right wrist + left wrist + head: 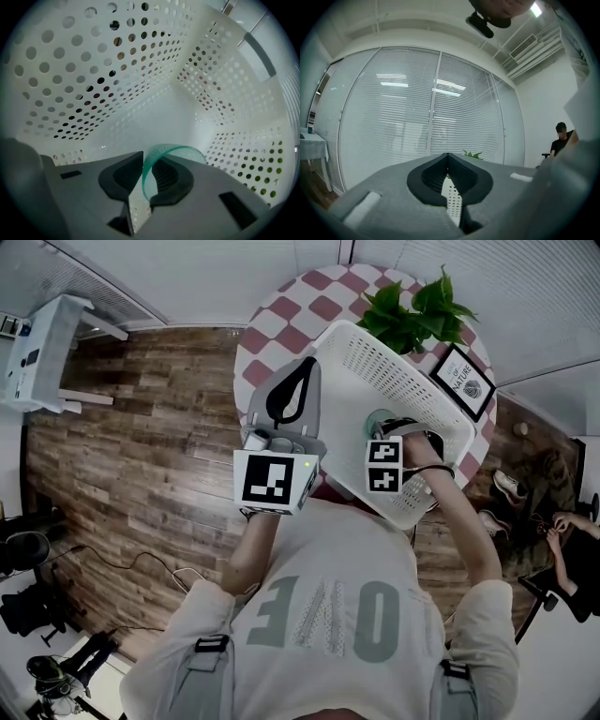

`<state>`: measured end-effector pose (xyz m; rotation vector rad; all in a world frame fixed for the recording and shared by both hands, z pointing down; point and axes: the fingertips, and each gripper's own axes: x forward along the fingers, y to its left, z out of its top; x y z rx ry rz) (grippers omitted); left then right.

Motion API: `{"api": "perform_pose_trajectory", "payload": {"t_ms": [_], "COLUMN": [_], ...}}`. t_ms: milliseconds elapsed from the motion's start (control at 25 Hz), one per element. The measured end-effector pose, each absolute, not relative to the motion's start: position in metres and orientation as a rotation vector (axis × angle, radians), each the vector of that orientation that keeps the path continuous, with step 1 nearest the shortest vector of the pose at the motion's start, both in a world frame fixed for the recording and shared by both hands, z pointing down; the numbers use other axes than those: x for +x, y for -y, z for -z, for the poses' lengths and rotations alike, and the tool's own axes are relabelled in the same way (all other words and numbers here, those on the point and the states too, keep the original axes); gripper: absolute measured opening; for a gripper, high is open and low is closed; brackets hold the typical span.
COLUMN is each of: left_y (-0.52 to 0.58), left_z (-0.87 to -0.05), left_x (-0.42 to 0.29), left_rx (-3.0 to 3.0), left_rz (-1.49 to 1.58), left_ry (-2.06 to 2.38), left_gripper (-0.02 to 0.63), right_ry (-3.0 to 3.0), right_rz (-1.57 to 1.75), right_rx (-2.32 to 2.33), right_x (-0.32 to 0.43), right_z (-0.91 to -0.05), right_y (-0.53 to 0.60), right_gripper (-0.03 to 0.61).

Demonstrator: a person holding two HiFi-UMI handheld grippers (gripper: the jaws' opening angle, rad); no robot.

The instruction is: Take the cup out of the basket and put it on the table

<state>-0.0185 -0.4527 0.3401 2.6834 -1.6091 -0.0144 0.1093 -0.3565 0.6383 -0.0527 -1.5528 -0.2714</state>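
Note:
A white perforated basket [394,362] stands tilted on the round red-and-white checked table [300,310]. Inside it is a clear green cup [380,418]. My right gripper [396,434] reaches down into the basket. In the right gripper view the cup [176,152] has its thin wall between the pads of the right gripper [147,161], which is shut on it above the basket [140,70] floor. My left gripper [302,371] lies over the basket's left rim. In its own view the left gripper [447,157] is shut, with a strip of basket [452,201] wall between the jaws.
A potted green plant [412,306] and a framed picture [461,381] stand on the table behind the basket. A white side table [47,343] is at the far left on the wooden floor. A seated person [567,540] is at the right edge.

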Motion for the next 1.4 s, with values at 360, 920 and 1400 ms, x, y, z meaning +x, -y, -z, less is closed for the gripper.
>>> {"api": "perform_pose_trajectory", "payload": {"t_ms": [360, 920, 1400], "left_y": [0.452, 0.454, 0.449], "left_z": [-0.335, -0.326, -0.313], "left_x": [-0.016, -0.01, -0.001], "left_rx": [2.696, 2.726, 2.773], "left_rz": [0.012, 0.016, 0.035], "left_ry": [1.61, 1.59, 1.554], "left_gripper": [0.003, 0.003, 0.003], "right_ry": [1.613, 1.859, 2.128], "right_rz": [0.244, 0.263, 0.257], "right_rx": [0.024, 0.396, 0.794], "right_x": [0.107, 0.098, 0.1], "right_z": [-0.625, -0.517, -0.4], "right_y": [0.367, 0.408, 0.413], "right_gripper": [0.054, 0.051, 0.051]}}
